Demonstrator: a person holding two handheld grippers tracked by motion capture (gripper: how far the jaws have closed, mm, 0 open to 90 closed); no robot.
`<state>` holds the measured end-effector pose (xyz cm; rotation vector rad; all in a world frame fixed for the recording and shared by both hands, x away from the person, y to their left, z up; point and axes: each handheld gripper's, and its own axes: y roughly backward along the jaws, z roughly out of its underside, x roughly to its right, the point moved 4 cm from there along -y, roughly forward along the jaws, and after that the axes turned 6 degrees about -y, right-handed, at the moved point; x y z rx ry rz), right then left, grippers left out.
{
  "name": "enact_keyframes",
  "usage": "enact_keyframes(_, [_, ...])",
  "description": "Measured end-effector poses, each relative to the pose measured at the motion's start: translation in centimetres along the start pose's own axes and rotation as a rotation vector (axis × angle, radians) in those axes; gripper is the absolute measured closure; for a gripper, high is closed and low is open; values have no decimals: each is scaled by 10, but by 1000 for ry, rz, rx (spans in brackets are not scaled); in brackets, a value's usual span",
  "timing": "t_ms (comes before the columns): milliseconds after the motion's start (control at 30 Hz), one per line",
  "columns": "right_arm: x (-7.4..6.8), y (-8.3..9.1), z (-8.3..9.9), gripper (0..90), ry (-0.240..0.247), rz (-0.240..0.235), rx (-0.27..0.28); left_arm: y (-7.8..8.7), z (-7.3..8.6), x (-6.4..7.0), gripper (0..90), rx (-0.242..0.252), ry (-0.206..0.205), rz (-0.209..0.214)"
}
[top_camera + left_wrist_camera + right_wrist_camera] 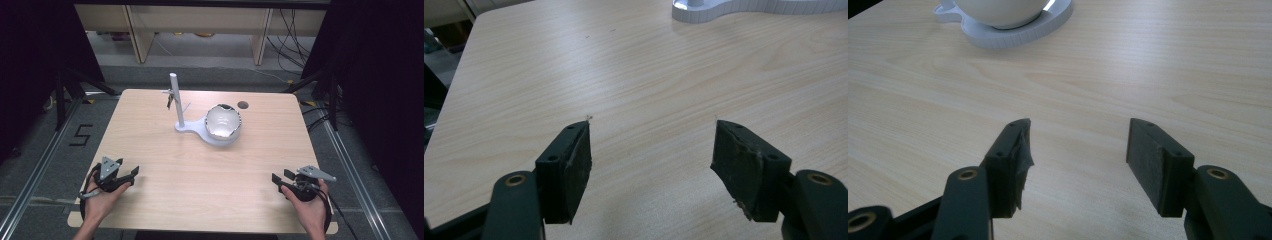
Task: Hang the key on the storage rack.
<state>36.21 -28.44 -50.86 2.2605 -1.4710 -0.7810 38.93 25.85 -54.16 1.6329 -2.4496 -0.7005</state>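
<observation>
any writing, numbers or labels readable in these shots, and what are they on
"5": a black mark on the grey floor, left of the table.
No readable text on the white stand, the bowl, the left gripper or the right gripper.

Bright even overhead light, dark surroundings, soft shadows, slightly blurred close-ups
</observation>
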Motion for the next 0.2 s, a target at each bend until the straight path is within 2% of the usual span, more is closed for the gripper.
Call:
enact_keyframes(33, [0, 0, 0, 438, -1, 1, -2, 1, 1, 1, 315, 0, 2, -10])
enact_keyframes(67, [1, -1, 0, 438, 7, 7, 6, 3, 0, 2, 324, 22, -2, -26])
enact_keyframes(100, [1, -2, 0, 438, -6, 15, 3, 4, 0, 2, 322, 34, -10, -34])
enact_keyframes(200, [2, -2, 0, 437, 6, 24, -4, 6, 0, 4, 320, 50, -12, -40])
